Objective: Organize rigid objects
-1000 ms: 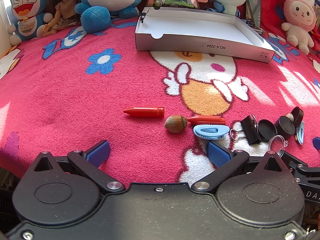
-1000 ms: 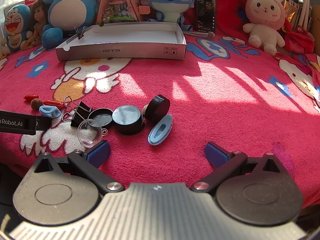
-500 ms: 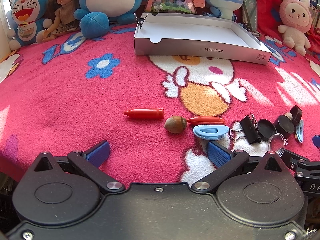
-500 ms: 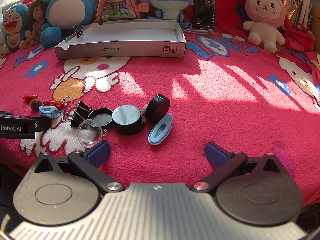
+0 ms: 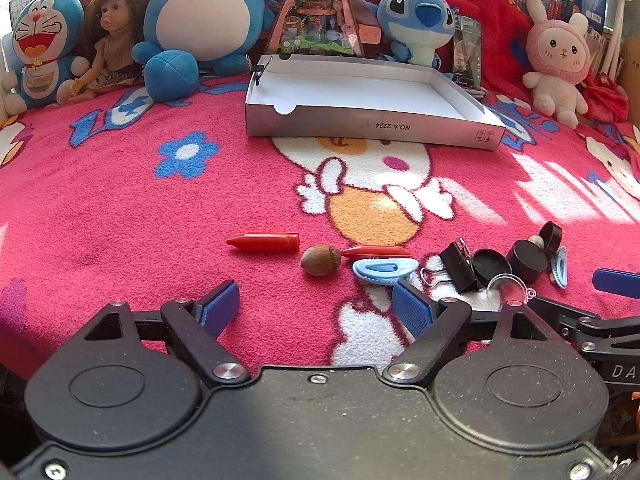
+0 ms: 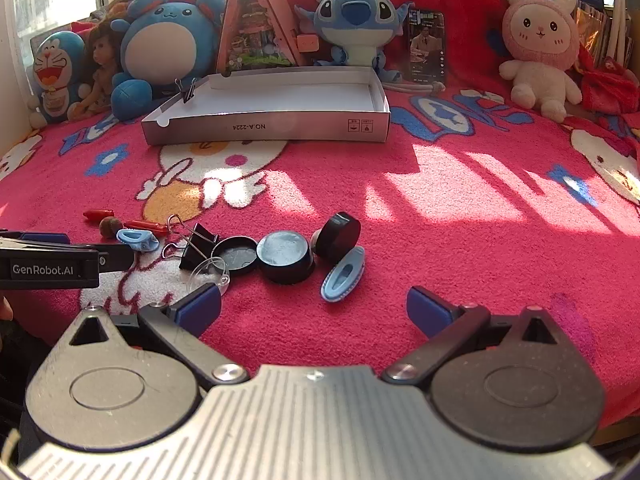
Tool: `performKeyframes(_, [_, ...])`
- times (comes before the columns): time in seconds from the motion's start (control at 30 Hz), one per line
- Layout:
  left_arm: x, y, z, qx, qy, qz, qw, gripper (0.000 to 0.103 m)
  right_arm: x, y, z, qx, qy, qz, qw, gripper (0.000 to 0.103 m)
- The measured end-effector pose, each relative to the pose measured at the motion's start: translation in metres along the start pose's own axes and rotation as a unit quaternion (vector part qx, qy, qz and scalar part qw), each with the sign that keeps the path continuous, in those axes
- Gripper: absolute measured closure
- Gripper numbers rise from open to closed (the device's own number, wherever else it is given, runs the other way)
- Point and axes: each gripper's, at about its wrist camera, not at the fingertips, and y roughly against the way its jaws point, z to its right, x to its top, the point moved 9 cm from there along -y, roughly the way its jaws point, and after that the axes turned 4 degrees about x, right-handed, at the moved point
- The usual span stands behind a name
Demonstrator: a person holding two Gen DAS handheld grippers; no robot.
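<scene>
We see the small things strewn in a loose row on the blanket (image 5: 120, 200): a crayon (image 5: 264, 242), an acorn (image 5: 320, 261), a second crayon (image 5: 376, 250) touching it, a blue clip (image 5: 382, 270), a binder clip (image 5: 458, 266), a lid (image 6: 237, 255), a jar (image 6: 285, 256), a tilted cap (image 6: 340, 232) and another blue clip (image 6: 343, 274). A clear dome (image 6: 208, 274) leans on the lid. Behind them lies a wide stretch of bare blanket up to the open box (image 5: 360, 124), whose low front wall faces us; a binder clip (image 6: 186, 90) sits on its left rim. Plush toys (image 6: 356, 24) line the far edge. Our left gripper (image 5: 316, 306) and right gripper (image 6: 314, 308) both hover with fingers apart, holding nothing; the left gripper's side reaches in beside the blue clip.
</scene>
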Motion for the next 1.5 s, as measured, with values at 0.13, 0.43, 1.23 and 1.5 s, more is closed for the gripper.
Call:
performKeyframes(0.13, [0.002,0.009,0.012,-0.031,-0.006,0.006,0.9995,0.048,-0.002,0.007,-0.002,0.013,-0.003,0.012,1.0,0.003])
performKeyframes(0.43, [0.006,0.008,0.028,-0.061,-0.011,0.003,0.9981,0.059,-0.004,0.015,-0.013,0.046,0.009,0.029,0.998,0.012])
performKeyframes(1.23, [0.013,0.0,0.04,-0.044,-0.054,0.03,0.9971,0.068,-0.007,0.012,-0.036,0.052,0.027,0.037,0.998,0.032])
performKeyframes(1.5, [0.012,0.002,0.034,-0.042,-0.046,0.028,0.9976,0.068,-0.003,0.009,-0.043,0.06,0.007,0.047,0.997,0.056])
